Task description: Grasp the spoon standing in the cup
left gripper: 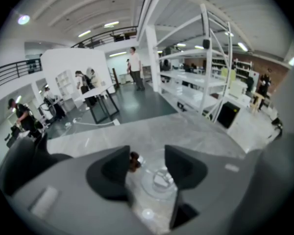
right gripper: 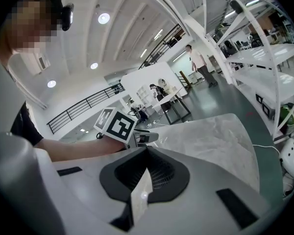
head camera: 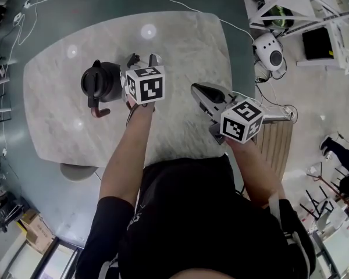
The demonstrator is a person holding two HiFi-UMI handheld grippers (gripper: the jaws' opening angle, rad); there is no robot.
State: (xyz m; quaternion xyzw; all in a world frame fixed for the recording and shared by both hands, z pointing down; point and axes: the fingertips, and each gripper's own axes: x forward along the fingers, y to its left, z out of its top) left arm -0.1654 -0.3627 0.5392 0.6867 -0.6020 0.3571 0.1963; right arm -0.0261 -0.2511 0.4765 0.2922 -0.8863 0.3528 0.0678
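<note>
Surface: pale marble table (head camera: 180, 39); open hall with white shelving behind.
Left gripper (left gripper: 147, 163): jaws wide apart, gripping nothing, tilted down over the cup.
Cup (left gripper: 159, 184): clear glass, on the table below the gap between the 2 jaws.
Spoon (left gripper: 134, 161): in the cup, brown top end just beside the picture-left jaw; contact unclear.
Right gripper (right gripper: 146, 151): jaws closed together, empty, by the table's right edge.
Jug (head camera: 102, 81): black, on the table's left part.

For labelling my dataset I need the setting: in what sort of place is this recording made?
Probably a large open lab or workshop hall. It has tall white metal shelving racks, an upper balcony with black railing, and a pale grey marble-topped table used as the work surface.
</note>
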